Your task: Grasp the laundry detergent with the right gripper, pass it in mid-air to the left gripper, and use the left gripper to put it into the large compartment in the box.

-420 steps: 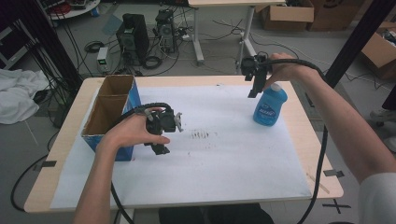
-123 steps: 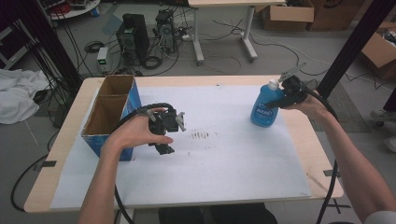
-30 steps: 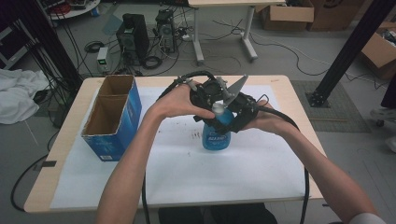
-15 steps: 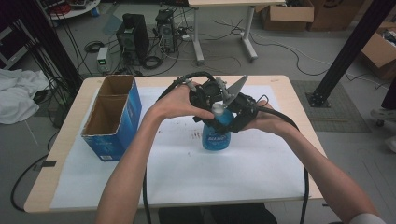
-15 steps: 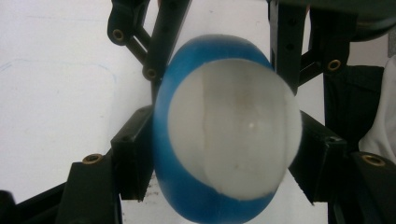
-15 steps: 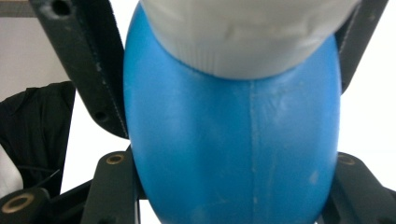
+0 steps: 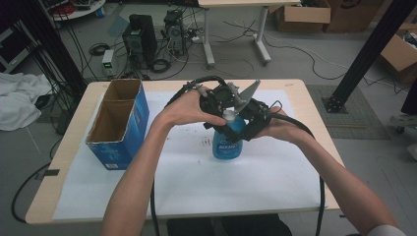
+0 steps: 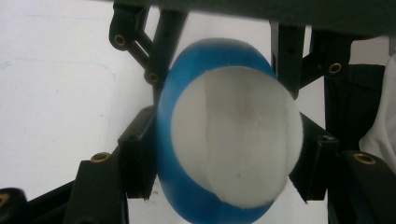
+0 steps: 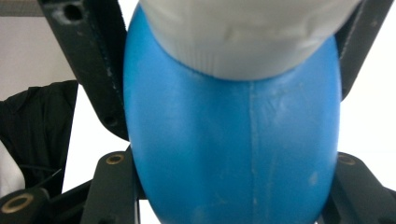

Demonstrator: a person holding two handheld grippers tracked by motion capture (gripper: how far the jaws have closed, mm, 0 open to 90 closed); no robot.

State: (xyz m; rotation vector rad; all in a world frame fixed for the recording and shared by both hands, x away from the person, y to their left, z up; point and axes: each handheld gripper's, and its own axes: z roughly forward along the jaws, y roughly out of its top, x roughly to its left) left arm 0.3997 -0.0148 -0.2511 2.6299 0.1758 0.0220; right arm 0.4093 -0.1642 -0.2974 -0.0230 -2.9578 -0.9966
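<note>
A blue plastic bottle point(image 7: 227, 145) with a white cap point(image 8: 236, 140) stands upright on the white sheet at the middle of the table. Both hands meet over its top. My left gripper point(image 7: 225, 118) comes in from the left. Its jaws have just been closing, and in the left gripper view they sit against both sides of the cap, which is seen from above. My right gripper point(image 7: 246, 129) comes in from the right and is shut on the bottle's blue shoulder point(image 9: 233, 154) just under the cap.
An open blue cardboard box point(image 7: 118, 123) with two compartments stands at the table's left. A white paper sheet point(image 7: 196, 182) covers most of the tabletop and has a few dark marks point(image 7: 205, 142) near the bottle. Cables trail from both grippers off the near edge.
The bottle has come from the far right corner to the middle in the right gripper. The left gripper has left the box side and reached the cap. Over the last second both hands stayed still.
</note>
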